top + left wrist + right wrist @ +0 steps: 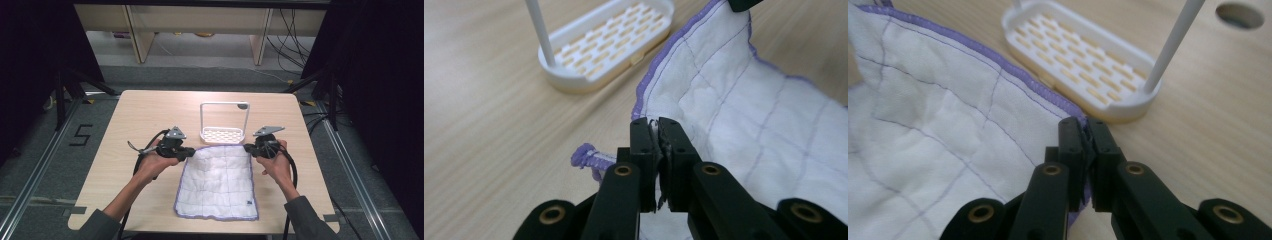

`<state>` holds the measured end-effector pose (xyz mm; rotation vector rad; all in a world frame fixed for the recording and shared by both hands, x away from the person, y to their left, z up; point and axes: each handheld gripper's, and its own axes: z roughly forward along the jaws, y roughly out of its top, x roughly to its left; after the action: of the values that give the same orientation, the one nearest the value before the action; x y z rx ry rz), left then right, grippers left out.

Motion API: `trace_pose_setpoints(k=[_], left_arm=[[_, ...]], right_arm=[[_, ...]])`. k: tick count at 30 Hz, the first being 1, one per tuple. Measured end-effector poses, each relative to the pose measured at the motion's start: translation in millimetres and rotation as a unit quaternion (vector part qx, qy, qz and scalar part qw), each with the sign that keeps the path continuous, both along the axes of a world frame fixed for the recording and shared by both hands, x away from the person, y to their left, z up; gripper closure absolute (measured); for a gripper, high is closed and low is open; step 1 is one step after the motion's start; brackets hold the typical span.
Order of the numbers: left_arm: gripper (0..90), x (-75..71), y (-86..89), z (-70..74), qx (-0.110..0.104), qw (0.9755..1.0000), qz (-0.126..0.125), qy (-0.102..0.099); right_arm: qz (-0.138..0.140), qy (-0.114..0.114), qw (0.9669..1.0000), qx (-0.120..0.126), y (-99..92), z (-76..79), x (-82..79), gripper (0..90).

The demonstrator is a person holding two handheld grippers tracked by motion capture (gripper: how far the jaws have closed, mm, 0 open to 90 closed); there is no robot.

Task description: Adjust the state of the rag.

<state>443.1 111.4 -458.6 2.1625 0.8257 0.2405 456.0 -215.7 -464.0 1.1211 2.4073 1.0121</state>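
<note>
A white quilted cloth (217,182) with a purple hem lies spread on the wooden table (145,115), its near edge by the person. My left gripper (191,151) is shut on the cloth's far left corner, where white fabric (724,90) shows pinched between the black jaws of my left gripper (655,123). My right gripper (248,148) is shut on the far right corner; in the right gripper view the hemmed cloth (948,115) runs into my right gripper (1084,125). Both corners are held just above the tabletop.
A white slotted rack base (222,134) with a tall white wire frame (225,104) stands just beyond the cloth's far edge, close to both grippers. A round hole (243,106) sits in the table behind it. Table edges lie left and right.
</note>
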Motion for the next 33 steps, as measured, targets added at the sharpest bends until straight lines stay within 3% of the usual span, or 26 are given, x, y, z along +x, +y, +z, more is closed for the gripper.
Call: trace_pose_setpoints(k=[2,3,6,8,9,10,11,12,14,15,17,18,19,20,23,24,25,28,29,31,33], left_arm=[[83.0,5.7,0.9,-12.9,0.002,0.9998,0.019,-0.002],[82.3,7.3,2.6,-15.0,-0.003,0.9998,0.021,0.002],[77.6,7.1,5.2,-18.2,-0.012,0.9993,0.035,0.003],[61.3,4.7,8.8,-17.9,-0.02,0.9987,0.046,0.009],[52.7,2.2,10.4,-16.9,-0.02,0.9985,0.049,0.01],[52.7,-2.6,12.6,-15.3,-0.018,0.9985,0.05,0.011],[49.8,-9.6,15.2,-14.1,-0.018,0.9987,0.047,0.013],[49.2,-21.4,19.3,-12.5,-0.019,0.9991,0.035,0.015],[46.2,-41.1,25.5,-11.1,-0.018,0.9995,0.021,0.015],[44.1,-56.1,30.8,-10.3,-0.021,0.9996,0.013,0.015],[43.5,-78.6,39.9,-11.5,-0.036,0.9991,0.005,0.019],[43.0,-88.1,45.6,-12.3,-0.037,0.9991,0.003,0.02],[43.1,-104.6,51.6,-15.5,-0.043,0.9988,0.007,0.025],[43.1,-104.6,51.6,-15.5,-0.043,0.9988,0.007,0.025],[43.5,-130.4,54.5,-23.2,-0.055,0.998,-0.003,0.032],[44.0,-134.4,54.0,-25.1,-0.059,0.9975,-0.003,0.039],[45.6,-139.3,52.2,-30.6,-0.064,0.9969,-0.005,0.044],[45.9,-142.4,48.0,-35.4,-0.062,0.9969,0.0,0.048],[46.3,-142.5,47.1,-36.0,-0.05,0.9978,-0.008,0.044],[46.3,-143.7,43.2,-38.1,-0.042,0.9982,-0.007,0.043],[46.9,-142.1,40.2,-42.6,-0.011,0.9992,-0.021,0.034]], right_arm=[[-0.003,-0.009,0.9997,-0.021,7.3,-15.2,9.0,86.6],[-0.001,0.003,0.9996,-0.03,8.7,-16.0,10.1,86.4],[-0.005,0.009,0.9993,-0.037,11.4,-19.9,12.6,85.2],[-0.022,0.019,0.9991,-0.032,13.4,-25.0,13.4,77.6],[-0.04,0.012,0.9981,-0.045,12.0,-26.3,13.2,66.3],[-0.04,0.012,0.9981,-0.045,12.0,-26.3,13.2,66.3],[-0.035,0.011,0.9974,-0.062,8.7,-23.4,12.4,61.0],[-0.045,0.003,0.9973,-0.058,6.5,-21.1,9.1,56.0],[-0.061,-0.008,0.9971,-0.046,0.3,-11.5,-2.7,49.4],[-0.049,-0.006,0.9984,-0.028,-9.7,-0.3,-19.9,46.2],[-0.041,-0.008,0.9989,-0.02,-13.5,1.7,-26.2,46.1],[-0.028,-0.005,0.9996,0.0,-20.1,4.3,-37.7,46.2],[-0.015,0.008,0.9998,0.014,-25.6,6.4,-60.1,45.5],[-0.015,0.008,0.9998,0.014,-25.6,6.4,-60.1,45.5],[0.018,0.012,0.9995,0.025,-27.5,5.8,-95.3,46.7],[0.021,0.028,0.999,0.028,-26.4,5.1,-107.9,47.9],[0.04,0.024,0.9985,0.029,-25.7,-1.8,-121.3,49.1],[0.05,0.03,0.9981,0.019,-24.1,-8.4,-133.0,49.6],[0.053,0.025,0.9982,0.014,-20.3,-12.9,-143.5,50.1],[0.057,0.026,0.9979,0.011,-19.4,-13.6,-146.4,50.1],[0.061,0.035,0.9975,-0.009,-15.7,-19.1,-156.8,49.8]])
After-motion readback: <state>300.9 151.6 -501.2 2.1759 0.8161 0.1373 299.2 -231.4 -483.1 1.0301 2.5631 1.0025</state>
